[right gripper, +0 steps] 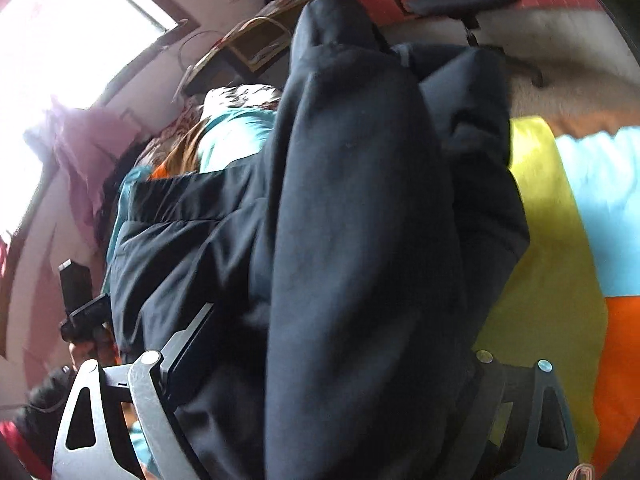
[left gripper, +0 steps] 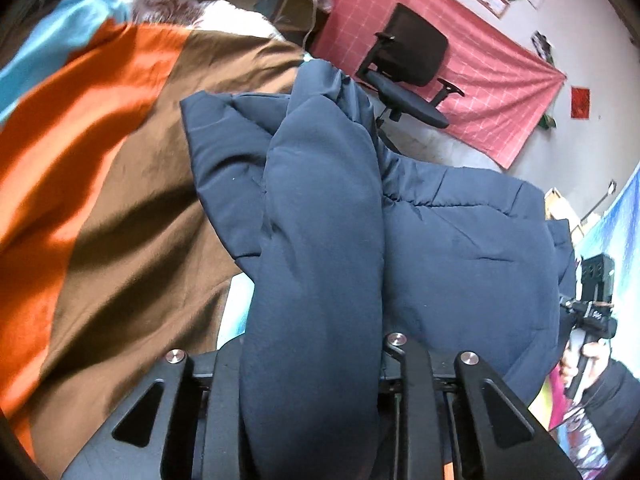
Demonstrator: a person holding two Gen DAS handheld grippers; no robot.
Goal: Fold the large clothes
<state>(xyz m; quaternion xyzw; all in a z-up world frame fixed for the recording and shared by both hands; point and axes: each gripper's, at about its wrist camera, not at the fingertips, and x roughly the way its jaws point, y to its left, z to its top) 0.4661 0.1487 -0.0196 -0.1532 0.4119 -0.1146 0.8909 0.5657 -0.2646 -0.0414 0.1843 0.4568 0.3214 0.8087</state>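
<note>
Jacket (left gripper: 320, 208) lies on the bed (left gripper: 100, 184), a sleeve in each gripper. Your L gripper (left gripper: 312, 380) pinches its sleeve; R gripper (right gripper: 320, 380) spread wide round thick fabric, grip unclear. Lift both evenly, fold inward.

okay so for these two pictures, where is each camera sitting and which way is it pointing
Left wrist: on the left gripper, looking down along its jaws at the navy jacket on a striped bedspread, office chair beyond; a hand with the other gripper shows at right.
Right wrist: on the right gripper, facing the window; jacket fills it, a hand at left.
Shared: jacket, bedspread, chair.
</note>
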